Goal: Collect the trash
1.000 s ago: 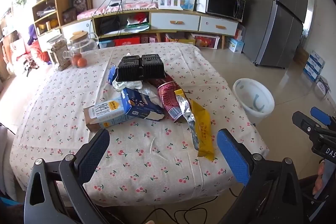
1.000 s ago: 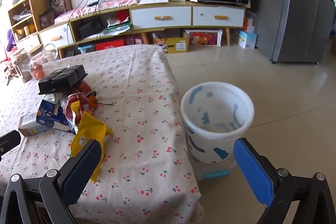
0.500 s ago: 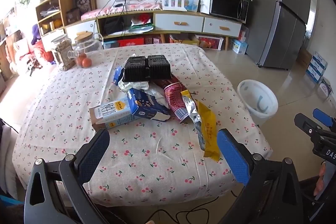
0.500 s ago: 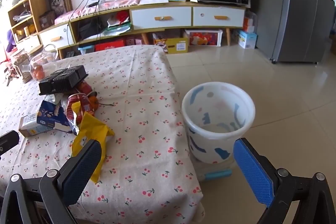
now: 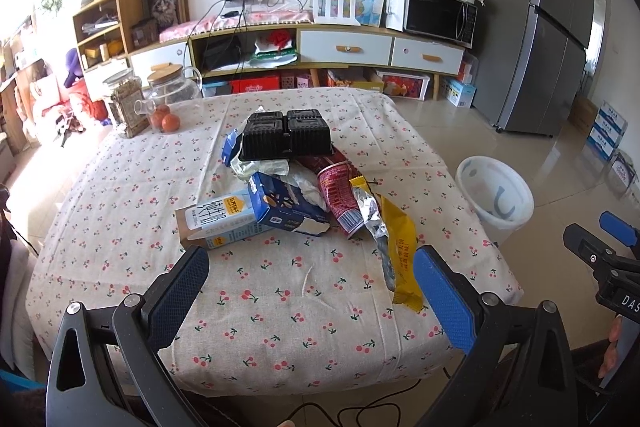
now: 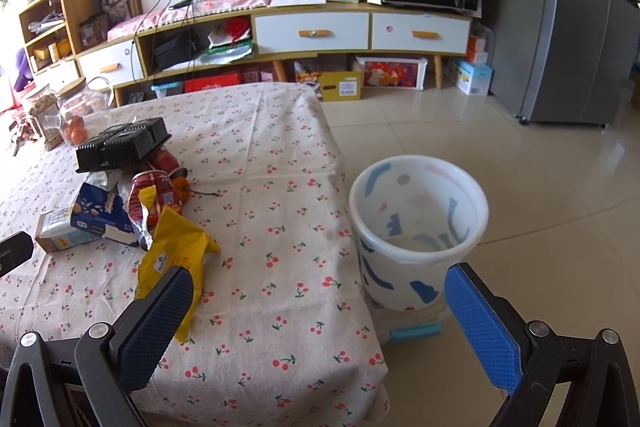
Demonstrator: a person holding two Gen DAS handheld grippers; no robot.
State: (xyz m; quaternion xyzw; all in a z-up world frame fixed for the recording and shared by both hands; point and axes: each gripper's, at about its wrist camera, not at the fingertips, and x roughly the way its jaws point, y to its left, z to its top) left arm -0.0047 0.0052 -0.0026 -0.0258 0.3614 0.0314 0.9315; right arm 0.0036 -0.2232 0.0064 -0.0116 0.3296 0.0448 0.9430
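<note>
On the left of the pile, a pale milk carton [image 5: 218, 219] lies flat on the cherry-print worktop [image 5: 280, 307], with a dark blue carton [image 5: 280, 207] leaning over it. Behind them a black plastic tray [image 5: 286, 135] sits upside down on crumpled wrappers. To the right come a red cup [image 5: 338, 195] on its side, a strip of silver foil [image 5: 372, 215] and a long yellow wrapper [image 5: 402, 251] reaching toward the near edge. The left gripper [image 5: 310, 291] hangs short of the pile, fingers wide apart and empty.

Nothing looks collected yet, and the first pick seems the step in hand. The milk carton is probably the better start: it is rigid and nearest the left fingers, so close across its narrow sides. The yellow wrapper is limp; pinch it at the raised crease or it may slip.

Further right, the right gripper [image 6: 316, 331] is also spread and empty, beside the white bin [image 6: 418, 239] on the floor just off the worktop's edge.
</note>
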